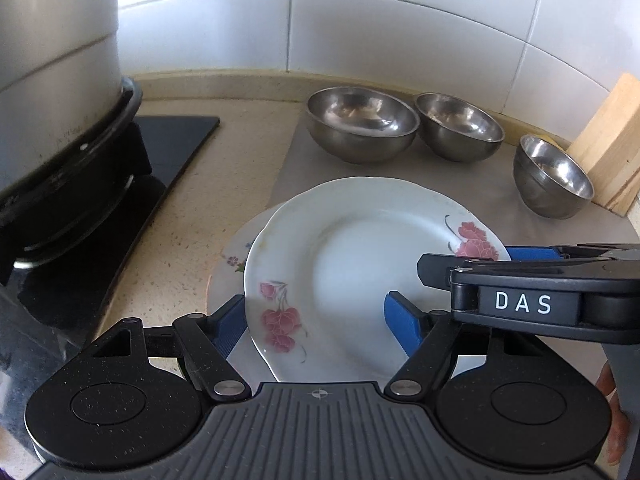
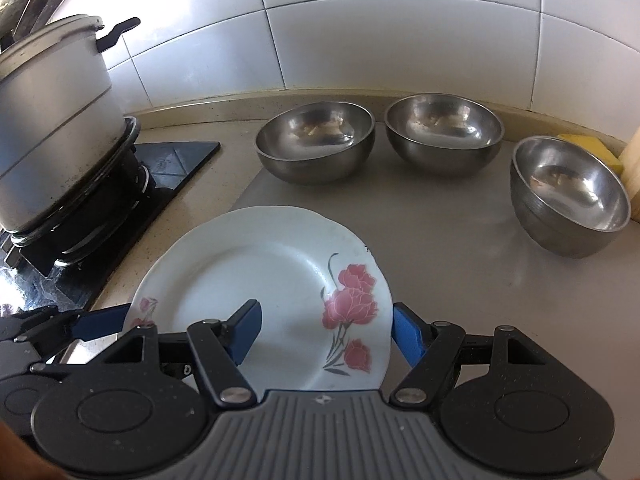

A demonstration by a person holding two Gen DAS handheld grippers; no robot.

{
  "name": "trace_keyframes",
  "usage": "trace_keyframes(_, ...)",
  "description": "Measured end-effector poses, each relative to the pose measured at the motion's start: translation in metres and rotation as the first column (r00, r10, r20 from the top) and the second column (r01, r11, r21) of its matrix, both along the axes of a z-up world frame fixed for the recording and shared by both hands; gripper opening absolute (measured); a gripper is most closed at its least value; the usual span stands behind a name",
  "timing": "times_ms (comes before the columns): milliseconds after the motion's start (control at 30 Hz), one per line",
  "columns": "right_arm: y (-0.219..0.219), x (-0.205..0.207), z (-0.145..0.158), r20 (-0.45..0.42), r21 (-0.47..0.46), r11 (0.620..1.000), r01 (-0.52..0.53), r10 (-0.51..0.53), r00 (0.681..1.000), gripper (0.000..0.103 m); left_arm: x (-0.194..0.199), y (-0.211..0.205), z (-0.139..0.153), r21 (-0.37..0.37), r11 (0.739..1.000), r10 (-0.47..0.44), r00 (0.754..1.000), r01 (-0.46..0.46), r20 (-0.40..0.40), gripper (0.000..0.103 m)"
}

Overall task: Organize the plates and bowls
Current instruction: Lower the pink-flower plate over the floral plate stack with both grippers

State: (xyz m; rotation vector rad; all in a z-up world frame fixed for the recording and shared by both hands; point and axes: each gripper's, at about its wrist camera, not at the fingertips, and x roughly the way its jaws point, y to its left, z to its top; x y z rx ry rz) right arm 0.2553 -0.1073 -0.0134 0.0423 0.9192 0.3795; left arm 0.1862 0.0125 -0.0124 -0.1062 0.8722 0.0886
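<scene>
A white plate with pink flowers (image 1: 360, 276) is tilted over a second flowered plate (image 1: 228, 256) that lies under it on the counter. My left gripper (image 1: 320, 324) is open, with one blue finger under the plate's left rim and one over its inside. My right gripper (image 2: 326, 332) is also open and straddles the same plate (image 2: 260, 280) at its right rim; it shows in the left wrist view (image 1: 520, 264). The left gripper shows at the lower left of the right wrist view (image 2: 92, 324). Three steel bowls (image 1: 362, 122) (image 1: 460, 126) (image 1: 554, 176) stand behind on a grey mat (image 1: 460, 196).
A large pot (image 1: 56, 60) sits on a black stove (image 1: 168, 136) at the left. A wooden block (image 1: 608, 144) stands at the right against the white tiled wall (image 1: 360, 20). A yellow sponge (image 2: 588, 146) lies behind the right bowl.
</scene>
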Motion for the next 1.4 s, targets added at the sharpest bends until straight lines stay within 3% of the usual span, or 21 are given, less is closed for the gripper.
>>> trace_keyframes(567,0.015,0.003,0.001,-0.001,-0.052,0.998,-0.028,0.028,1.000,0.048,0.000,0.008,0.000,0.039,0.999,-0.025,1.000,0.025,-0.008,0.072)
trace_keyframes(1400,-0.002,-0.013,0.016,0.048,-0.061,0.997,-0.043,0.046,0.998,0.059,-0.025,-0.007,0.019,0.086,0.996,0.018,0.999,-0.021,0.034,0.075)
